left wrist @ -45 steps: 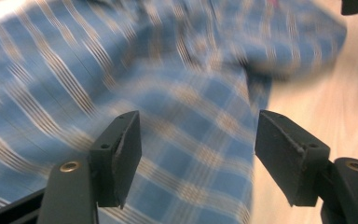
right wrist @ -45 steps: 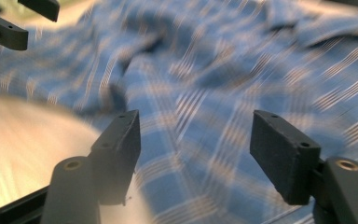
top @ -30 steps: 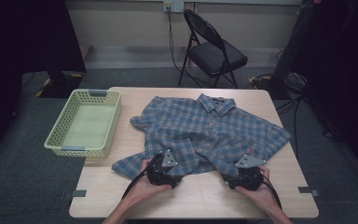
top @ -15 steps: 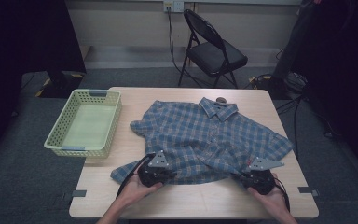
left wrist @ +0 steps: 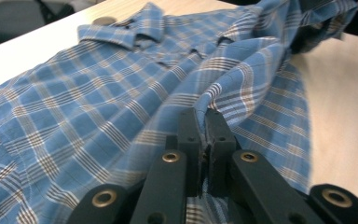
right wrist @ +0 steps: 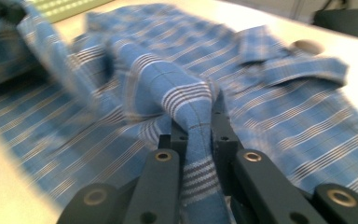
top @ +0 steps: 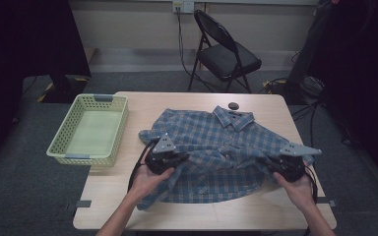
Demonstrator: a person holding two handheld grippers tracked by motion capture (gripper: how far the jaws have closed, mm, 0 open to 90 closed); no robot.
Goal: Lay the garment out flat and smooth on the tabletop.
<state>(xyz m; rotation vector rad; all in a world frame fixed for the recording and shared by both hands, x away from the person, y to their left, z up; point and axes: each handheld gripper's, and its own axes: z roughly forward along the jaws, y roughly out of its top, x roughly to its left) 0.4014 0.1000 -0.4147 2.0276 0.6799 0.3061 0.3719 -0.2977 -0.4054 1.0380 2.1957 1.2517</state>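
Both my grippers, left and right, clamp the shirt's near hem at table centre. Fold step; right view blurry, grip probably firm. Next: carry hem far, toward collar.

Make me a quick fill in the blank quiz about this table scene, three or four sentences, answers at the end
1. Both grippers are shut on the blue plaid ____.
2. The left gripper and the right gripper each pinch a fold of its ____.
3. The green basket sits to the ____ of the shirt in the high view.
4. Behind the table stands a black folding ____.

Answers: shirt; fabric; left; chair
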